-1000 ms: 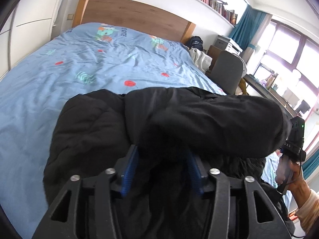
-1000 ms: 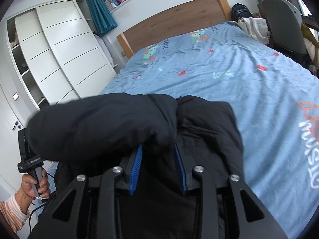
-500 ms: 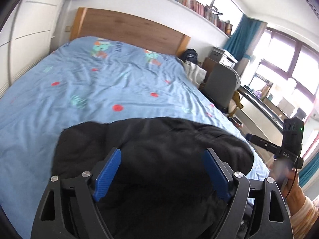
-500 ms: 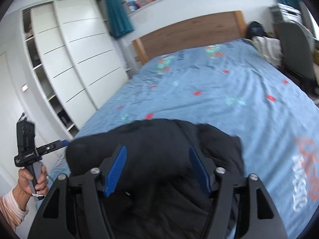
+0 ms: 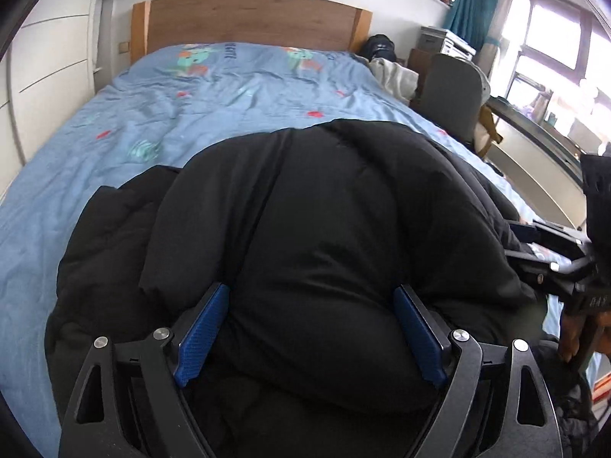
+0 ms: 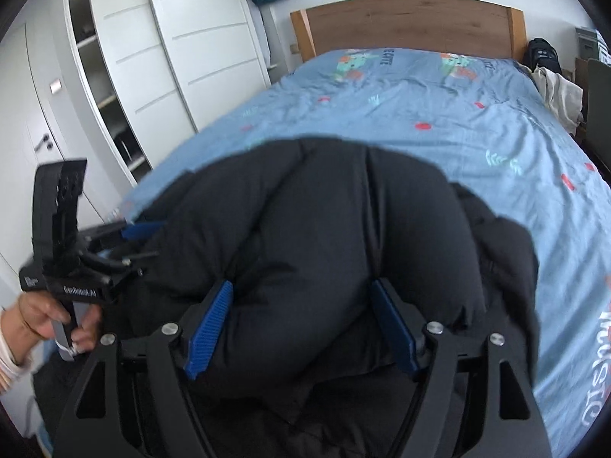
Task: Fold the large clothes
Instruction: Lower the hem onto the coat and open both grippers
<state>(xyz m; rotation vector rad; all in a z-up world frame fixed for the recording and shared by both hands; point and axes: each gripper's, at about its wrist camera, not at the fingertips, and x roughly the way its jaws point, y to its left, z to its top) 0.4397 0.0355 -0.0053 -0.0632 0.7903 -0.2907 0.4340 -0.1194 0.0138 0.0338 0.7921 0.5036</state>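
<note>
- Blue bedding [image 5: 198, 122] is carrying the black padded coat [image 5: 336, 236], now lying doubled over near the foot of the bed instead of hanging lifted.
- Left gripper [image 5: 311, 330] is opening, pads straddling a puffed fold, no longer pinching.
- Right gripper [image 6: 301, 328] is opening likewise, so this fold looks laid.

Both grippers angle downward — left gripper [image 5: 311, 330] and right gripper [image 6: 301, 330] jaws wide, opening.
</note>
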